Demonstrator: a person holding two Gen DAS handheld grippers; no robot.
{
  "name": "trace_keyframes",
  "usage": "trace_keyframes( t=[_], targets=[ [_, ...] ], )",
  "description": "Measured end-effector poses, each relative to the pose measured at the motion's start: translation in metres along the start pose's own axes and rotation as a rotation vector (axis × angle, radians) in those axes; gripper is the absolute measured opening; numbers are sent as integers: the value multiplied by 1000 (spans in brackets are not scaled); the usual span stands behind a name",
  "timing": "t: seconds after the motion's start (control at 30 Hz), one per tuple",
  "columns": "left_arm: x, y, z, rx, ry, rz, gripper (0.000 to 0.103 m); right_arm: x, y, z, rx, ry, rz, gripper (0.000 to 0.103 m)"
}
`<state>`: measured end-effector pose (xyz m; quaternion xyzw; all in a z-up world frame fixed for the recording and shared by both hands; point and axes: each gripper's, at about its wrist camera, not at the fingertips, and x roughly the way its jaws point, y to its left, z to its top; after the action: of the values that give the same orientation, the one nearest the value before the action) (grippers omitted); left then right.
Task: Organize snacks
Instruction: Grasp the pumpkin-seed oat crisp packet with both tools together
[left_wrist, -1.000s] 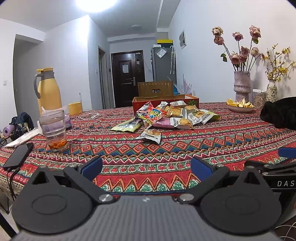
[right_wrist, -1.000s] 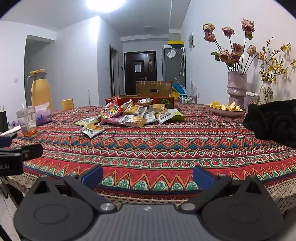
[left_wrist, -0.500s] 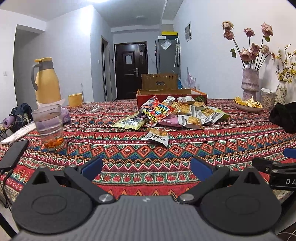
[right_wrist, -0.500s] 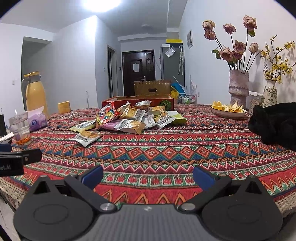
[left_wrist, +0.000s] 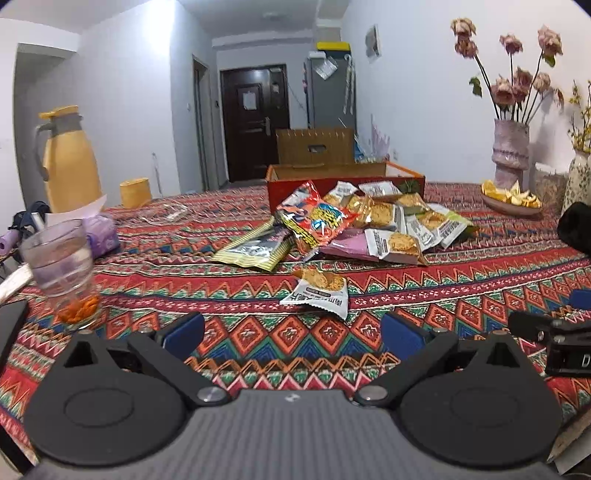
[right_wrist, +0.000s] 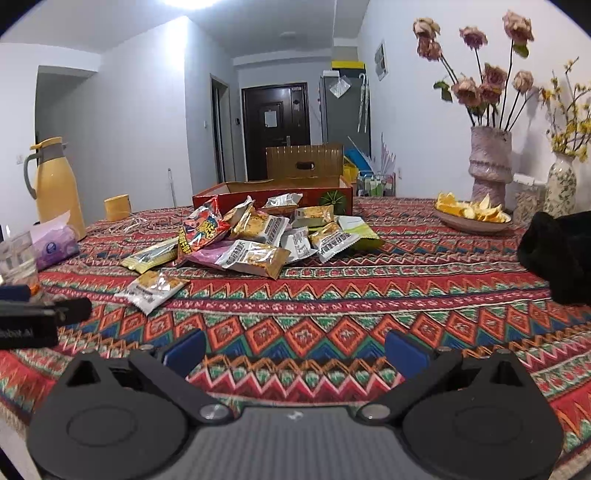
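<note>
Snack packets (left_wrist: 373, 229) lie in a loose heap on the patterned bench (left_wrist: 424, 291), right in front of the red cardboard box (left_wrist: 332, 181) I use as my landmark. One white packet (left_wrist: 319, 293) sits alone, nearer to me than the heap and well apart from the box. A yellow-green packet (left_wrist: 255, 251) lies at the heap's left edge. Left of the box I see a glass (left_wrist: 61, 269) with orange bits in its bottom and a yellow jug (left_wrist: 68, 162). Right of the box stand a dish of orange slices (right_wrist: 471, 214) and a vase of dried roses (right_wrist: 489, 158). My left claw (left_wrist: 291, 332) is spread wide over bare cloth, holding nothing. My right claw (right_wrist: 295, 350) is spread too, empty, short of the heap.
</note>
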<state>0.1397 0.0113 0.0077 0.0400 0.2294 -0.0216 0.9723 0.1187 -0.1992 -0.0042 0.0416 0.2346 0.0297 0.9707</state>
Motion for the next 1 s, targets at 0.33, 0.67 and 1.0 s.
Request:
trace_keyframes(
  t=[0.33,0.67,1.0],
  targets=[
    [73,3,29,-20,79,-88,98,58,-2,40,-47,75,29,95],
    [129,1,34,-3,151,-225,74,147,6,87,-175,143,113,83],
    [138,9,36,-67,183,-249,44,210,40,96,-390,193,221,83]
  ],
)
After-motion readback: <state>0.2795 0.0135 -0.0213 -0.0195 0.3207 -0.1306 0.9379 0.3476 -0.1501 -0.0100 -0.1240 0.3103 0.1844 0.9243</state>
